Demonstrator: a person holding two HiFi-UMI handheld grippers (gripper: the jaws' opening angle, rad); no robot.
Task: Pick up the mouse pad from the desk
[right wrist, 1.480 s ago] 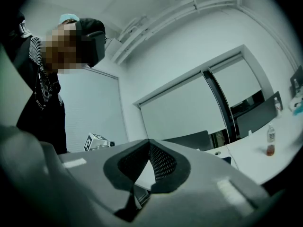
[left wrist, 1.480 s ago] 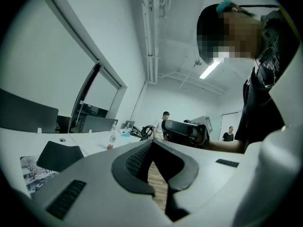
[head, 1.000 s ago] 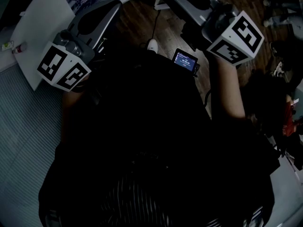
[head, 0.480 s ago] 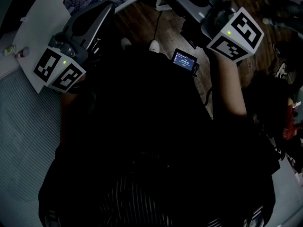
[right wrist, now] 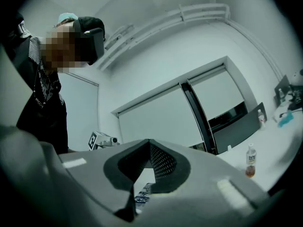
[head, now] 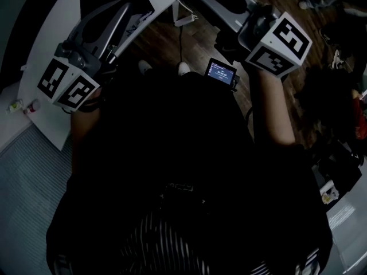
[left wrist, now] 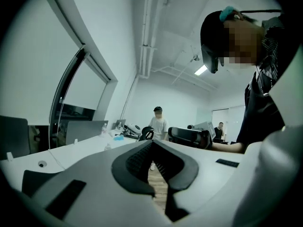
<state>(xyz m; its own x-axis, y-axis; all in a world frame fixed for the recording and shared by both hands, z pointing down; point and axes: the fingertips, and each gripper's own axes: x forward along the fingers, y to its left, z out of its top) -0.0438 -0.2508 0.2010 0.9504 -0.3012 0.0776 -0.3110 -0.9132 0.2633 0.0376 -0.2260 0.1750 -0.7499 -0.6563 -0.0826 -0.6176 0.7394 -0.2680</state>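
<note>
Ceiling pipes show in gripper views alone (head view looks down); left hand-held gripper, right hand-held gripper closed.

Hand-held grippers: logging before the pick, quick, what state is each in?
Left hand-held gripper: closed, holding nothing.
Right hand-held gripper: closed, holding nothing.

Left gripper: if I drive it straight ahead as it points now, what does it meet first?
Nothing close, as far as its view shows: the shut left gripper aims level above wooden floor, white desk at its left. A standing person is farther along that line; depth is unclear.
</note>
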